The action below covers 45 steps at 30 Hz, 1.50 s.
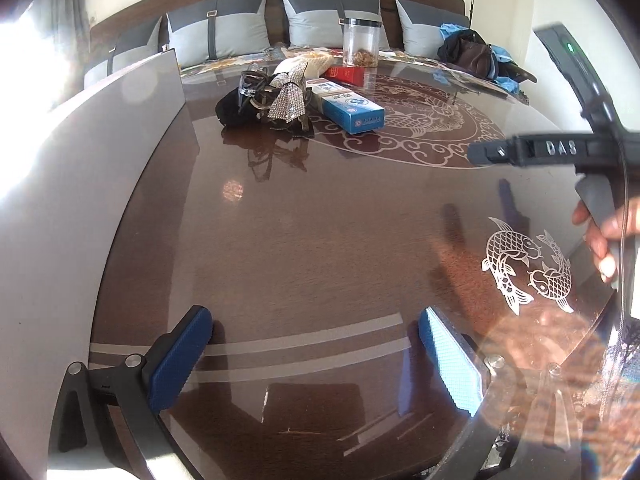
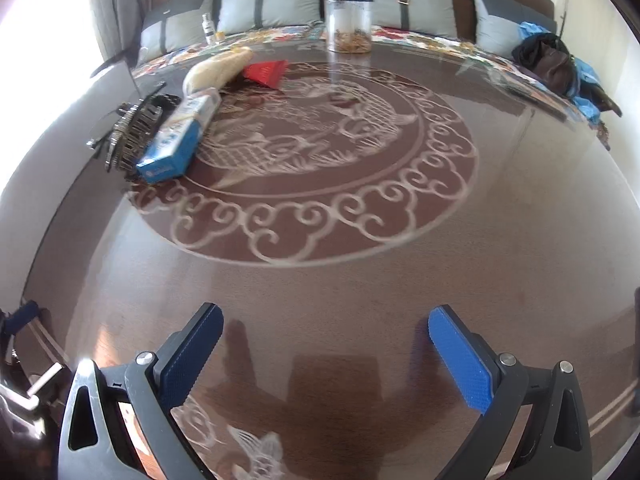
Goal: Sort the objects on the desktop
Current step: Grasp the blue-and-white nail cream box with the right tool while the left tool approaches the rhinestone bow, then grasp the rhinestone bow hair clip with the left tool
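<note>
Above the glossy brown patterned counter, both blue-padded claws, left claw and right claw, hang spread wide, gripping and touching nothing.

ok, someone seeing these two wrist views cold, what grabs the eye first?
Probably the glossy dark table with its big pale scroll-ringed medallion at centre and a pair of pale fish near its right edge in the left wrist view. Next, the clutter at the far left: a blue box beside a sparkly bow, and a clear jar at the far edge. Both the left gripper and the right gripper hover open and empty.
</note>
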Tool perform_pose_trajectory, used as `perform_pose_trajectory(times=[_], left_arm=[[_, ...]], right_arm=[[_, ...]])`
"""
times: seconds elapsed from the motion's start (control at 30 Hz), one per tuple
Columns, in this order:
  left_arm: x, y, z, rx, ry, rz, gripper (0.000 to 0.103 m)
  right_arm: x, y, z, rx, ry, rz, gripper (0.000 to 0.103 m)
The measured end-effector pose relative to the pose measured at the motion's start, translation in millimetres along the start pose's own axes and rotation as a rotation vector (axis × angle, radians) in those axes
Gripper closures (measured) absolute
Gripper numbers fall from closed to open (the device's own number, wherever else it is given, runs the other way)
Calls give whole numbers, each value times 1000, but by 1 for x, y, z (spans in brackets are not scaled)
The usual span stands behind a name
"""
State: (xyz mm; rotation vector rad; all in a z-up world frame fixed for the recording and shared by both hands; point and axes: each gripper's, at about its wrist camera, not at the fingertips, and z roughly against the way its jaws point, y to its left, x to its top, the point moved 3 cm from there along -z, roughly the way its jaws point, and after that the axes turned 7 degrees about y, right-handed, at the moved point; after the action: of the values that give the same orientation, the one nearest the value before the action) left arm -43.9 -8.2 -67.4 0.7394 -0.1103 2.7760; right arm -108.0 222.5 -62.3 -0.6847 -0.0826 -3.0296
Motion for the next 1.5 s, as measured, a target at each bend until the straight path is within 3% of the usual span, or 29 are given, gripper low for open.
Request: perform_pose_trajectory(times=[0.1, 0.17, 0.23, 0.33, 0.37, 0.4, 0.43, 0.53, 0.63, 0.8, 0.93, 1.13, 1.27, 1.33, 1.37, 1.4, 1.5], left_arm=[[4, 0, -3, -10, 30, -19, 0], [4, 1, -4, -16, 28, -29, 0], [5, 3, -5, -16, 37, -31, 0], [6, 4, -6, -18, 54, -35, 0], [7, 4, -7, -18, 57, -36, 0], [7, 3, -7, -17, 62, -33, 0], [8, 3, -8, -14, 68, -26, 0], [10, 3, -8, -9, 75, -15, 0], [9, 3, -9, -7, 69, -9, 0], [21, 8, -12, -29, 60, 106, 0], [71, 6, -35, -133, 76, 199, 0], [153, 8, -88, -9, 100, 213, 0], [183, 13, -112, 89, 116, 181, 0], [185, 12, -110, 88, 66, 154, 13], [184, 12, -106, 81, 37, 145, 38], [182, 11, -102, 80, 26, 137, 56], [160, 6, -86, 38, 29, 115, 56]], right_arm=[[53, 59, 2, 64, -73, 108, 0], [94, 94, -4, 107, -92, 117, 1], [128, 115, -20, 89, -77, 90, 3], [150, 120, -55, 11, 18, 34, 32], [146, 116, -68, 13, 85, 12, 46], [141, 114, -71, 13, 67, 22, 58], [137, 116, -74, 9, 61, 64, 61], [110, 119, -82, 32, 74, 181, 61], [61, 107, -76, 45, 52, 258, 61], [-12, 48, -59, -6, 5, 167, 61], [-33, 23, -61, -19, -50, 103, 61], [-44, 18, -77, -11, -121, 95, 61], [-45, 15, -84, 7, -133, 108, 61], [-43, 18, -88, 3, -136, 118, 61], [-41, 18, -90, 4, -137, 117, 61], [-39, 19, -91, 9, -138, 111, 61], [-39, 15, -89, 32, -140, 81, 61]])
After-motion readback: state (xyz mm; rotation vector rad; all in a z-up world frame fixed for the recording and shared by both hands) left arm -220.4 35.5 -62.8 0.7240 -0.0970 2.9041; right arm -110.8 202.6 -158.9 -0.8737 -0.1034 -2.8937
